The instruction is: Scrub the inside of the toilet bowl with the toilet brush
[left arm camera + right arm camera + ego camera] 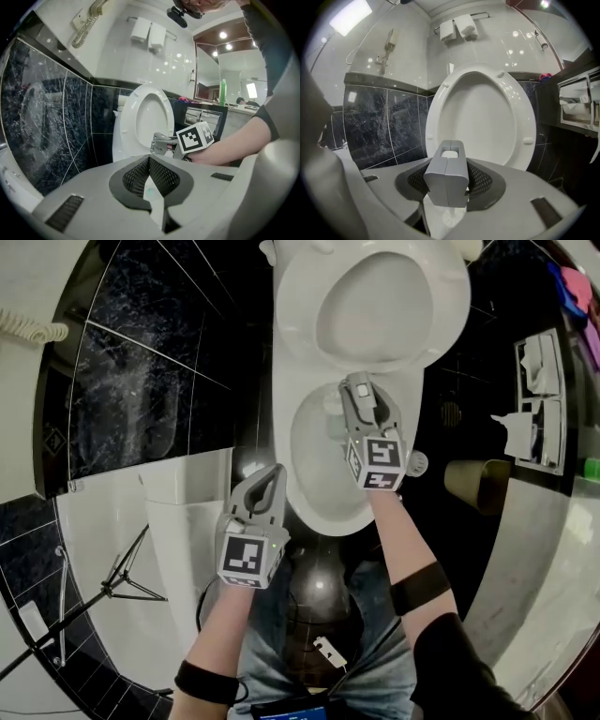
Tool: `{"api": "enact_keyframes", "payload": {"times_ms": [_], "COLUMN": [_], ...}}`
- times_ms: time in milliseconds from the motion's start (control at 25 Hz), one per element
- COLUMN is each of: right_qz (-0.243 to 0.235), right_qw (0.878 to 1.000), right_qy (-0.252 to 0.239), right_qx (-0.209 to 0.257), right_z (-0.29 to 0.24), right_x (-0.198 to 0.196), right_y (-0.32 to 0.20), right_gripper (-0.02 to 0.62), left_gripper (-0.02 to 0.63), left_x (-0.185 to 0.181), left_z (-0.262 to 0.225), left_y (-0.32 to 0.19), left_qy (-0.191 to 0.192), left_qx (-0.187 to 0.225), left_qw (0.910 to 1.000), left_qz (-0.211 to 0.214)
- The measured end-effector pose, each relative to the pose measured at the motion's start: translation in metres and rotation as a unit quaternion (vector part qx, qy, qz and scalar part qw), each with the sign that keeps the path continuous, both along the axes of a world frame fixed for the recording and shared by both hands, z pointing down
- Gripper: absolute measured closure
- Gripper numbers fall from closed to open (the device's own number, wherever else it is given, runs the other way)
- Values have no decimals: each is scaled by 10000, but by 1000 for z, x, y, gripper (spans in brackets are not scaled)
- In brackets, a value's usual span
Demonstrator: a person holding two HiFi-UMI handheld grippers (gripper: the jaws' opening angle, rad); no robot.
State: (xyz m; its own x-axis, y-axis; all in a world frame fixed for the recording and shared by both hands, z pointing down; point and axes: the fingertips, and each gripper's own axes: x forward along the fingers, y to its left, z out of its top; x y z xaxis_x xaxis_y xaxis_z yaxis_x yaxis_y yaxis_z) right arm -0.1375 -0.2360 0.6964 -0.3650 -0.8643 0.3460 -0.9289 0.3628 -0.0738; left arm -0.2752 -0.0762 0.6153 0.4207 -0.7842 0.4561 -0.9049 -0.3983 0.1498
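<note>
Two tools are in play, and only one carries anything. The right tool hangs over the toilet bowl, toward the back of its opening, and pinches the grey handle of the toilet brush between its mesh pads. In the right gripper view the handle's top stands up between the jaws, and the white stem and bristles run down out of the grip toward the inside of the bowl. Whether the bristles touch the porcelain cannot be told, since the tool hides the brush head from above. The left tool sits outside the bowl, just beside the left of its rim and nearer the front. Its jaws are pressed together with nothing between them, and it points across at the bowl. Behind the bowl the seat stands raised, so the whole opening is free. My reading is that the scrubbing step is in hand, with the brush gripped and already over the bowl, though how much of the inner wall has been covered cannot be judged. The next move calls for a firm pinch so the handle does not twist in the pads. It also needs enough downward lean to press the bristles against the wall and under the rim, then a sweep around the bowl. The handle must stay off the seat, and the empty left tool should stay outside the bowl.
</note>
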Motion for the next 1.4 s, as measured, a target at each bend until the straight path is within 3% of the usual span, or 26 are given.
{"api": "enact_keyframes", "payload": {"times_ms": [280,480,720,1040,1400], "right_qz": [440,343,89,-219,-768], "right_qw": [9988,9981,9965,9923,9844], "right_qy": [217,430,615,609,523], "right_qx": [-86,-266,-565,-1060,-1491], "right_z": [2,6,8,7,8], "right_x": [72,89,92,85,38], "right_y": [1,22,64,128,194], "right_gripper": [387,387,388,391,394], "left_gripper": [611,611,611,611,611], "left_x": [36,58,71,71,40], "left_z": [4,1,-10,-19,-27], "left_y": [1,4,18,39,48], "left_qy": [-81,-31,130,36,-21], "left_qx": [13,-43,-228,-199,-148], "left_qw": [9994,9991,9993,9988,9997], "left_qz": [343,419,256,454,208]}}
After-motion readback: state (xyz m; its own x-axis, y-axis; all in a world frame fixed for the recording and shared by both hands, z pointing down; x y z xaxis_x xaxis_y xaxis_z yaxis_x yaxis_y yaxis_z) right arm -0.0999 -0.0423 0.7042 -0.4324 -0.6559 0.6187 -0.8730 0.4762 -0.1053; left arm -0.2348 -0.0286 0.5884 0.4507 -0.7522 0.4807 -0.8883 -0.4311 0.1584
